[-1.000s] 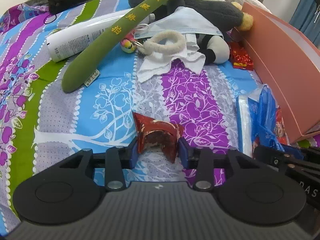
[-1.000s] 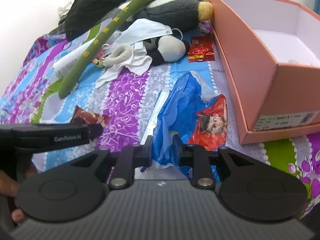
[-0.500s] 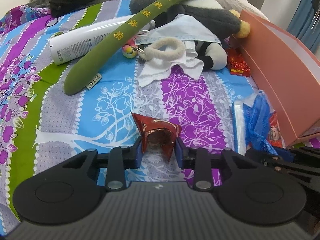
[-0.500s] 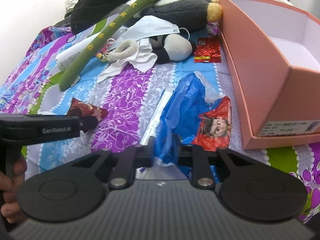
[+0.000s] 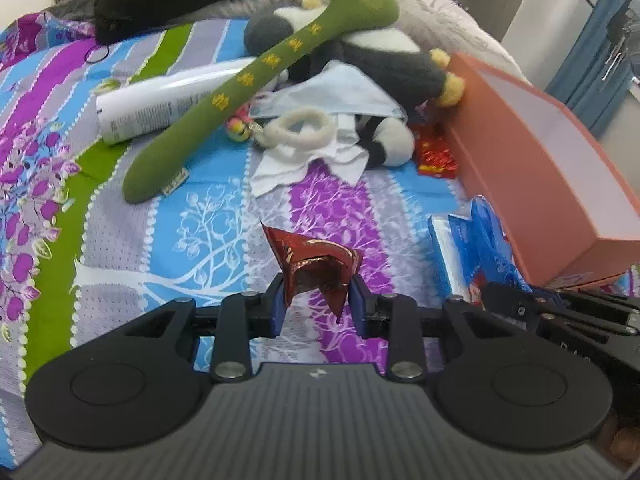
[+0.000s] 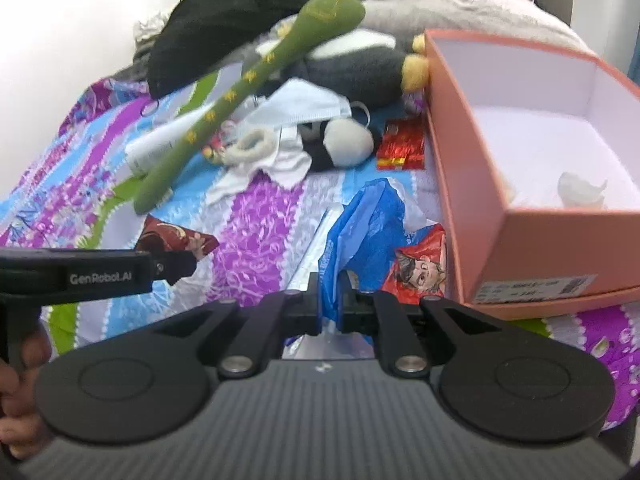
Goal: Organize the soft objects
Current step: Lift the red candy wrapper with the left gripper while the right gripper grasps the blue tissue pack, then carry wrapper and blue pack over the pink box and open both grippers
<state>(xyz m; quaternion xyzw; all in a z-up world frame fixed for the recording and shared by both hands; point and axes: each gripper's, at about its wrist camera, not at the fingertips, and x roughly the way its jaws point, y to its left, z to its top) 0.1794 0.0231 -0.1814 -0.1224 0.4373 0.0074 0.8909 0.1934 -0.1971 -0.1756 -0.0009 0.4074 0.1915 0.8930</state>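
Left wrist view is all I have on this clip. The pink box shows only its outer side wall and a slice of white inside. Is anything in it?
Observer: Nearly nothing. The right wrist view looks into the pink box, and only a small crumpled white scrap lies on its floor.
Operator: What is the right gripper doing?
Observer: The right gripper is pinched shut on the blue plastic bag, low on its near end.
Operator: Any print on that bag?
Observer: Yes, a red panel with a cartoon face, beside the box's labelled end.
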